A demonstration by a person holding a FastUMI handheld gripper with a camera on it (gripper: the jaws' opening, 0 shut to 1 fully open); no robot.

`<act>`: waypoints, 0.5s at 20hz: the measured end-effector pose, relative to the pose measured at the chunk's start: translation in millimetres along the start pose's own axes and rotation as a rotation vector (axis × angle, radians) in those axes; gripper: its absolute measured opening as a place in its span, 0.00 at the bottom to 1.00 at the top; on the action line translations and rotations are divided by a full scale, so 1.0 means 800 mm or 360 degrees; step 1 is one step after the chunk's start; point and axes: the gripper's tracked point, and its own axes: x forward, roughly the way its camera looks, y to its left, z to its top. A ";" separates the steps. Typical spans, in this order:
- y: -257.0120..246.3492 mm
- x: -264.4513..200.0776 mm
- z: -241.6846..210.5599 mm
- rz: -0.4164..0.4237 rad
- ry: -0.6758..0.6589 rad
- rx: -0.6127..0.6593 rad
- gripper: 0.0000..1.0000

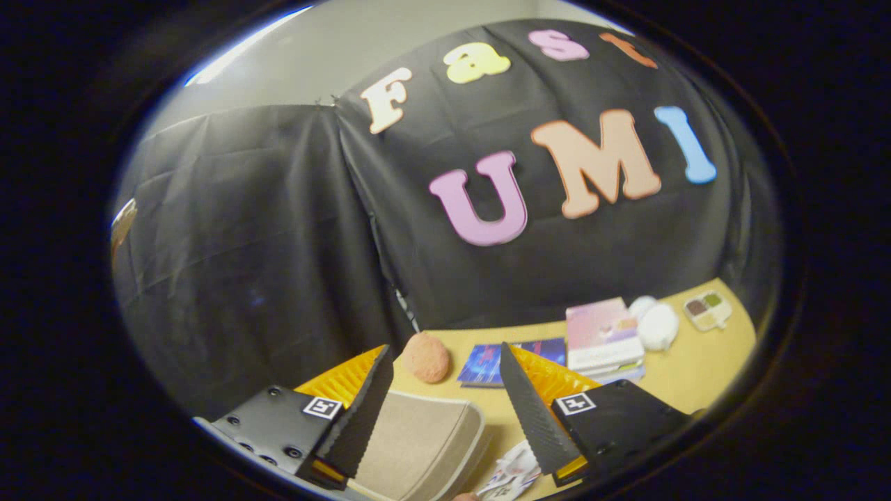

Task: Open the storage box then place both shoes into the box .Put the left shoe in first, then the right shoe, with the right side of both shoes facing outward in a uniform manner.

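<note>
I hold the gripper [445, 390] wide open and empty above the beige storage box [418, 438], low in the frame, on the worktop [696, 369].

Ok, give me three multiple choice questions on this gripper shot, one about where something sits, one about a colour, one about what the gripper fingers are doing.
1. Where is the round fuzzy peach-coloured ball?
A. On the tan wooden tabletop, just beyond the fingers
B. On top of the stack of books
C. Clamped between the fingers

2. What colour is the rounded fabric storage box?
A. Red
B. Beige
C. Green

3. What state is the gripper in?
A. Shut on the ball
B. Shut on a book
C. Open, holding nothing

Answers: 1 A, the ball rests on the table near the blue book, past the fingertips. 2 B, the fabric between the fingers is beige. 3 C, the fingers stand wide apart with the box below the gap.
</note>
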 end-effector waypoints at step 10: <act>-0.062 0.035 -0.177 0.0028 0.0362 0.0851 0.99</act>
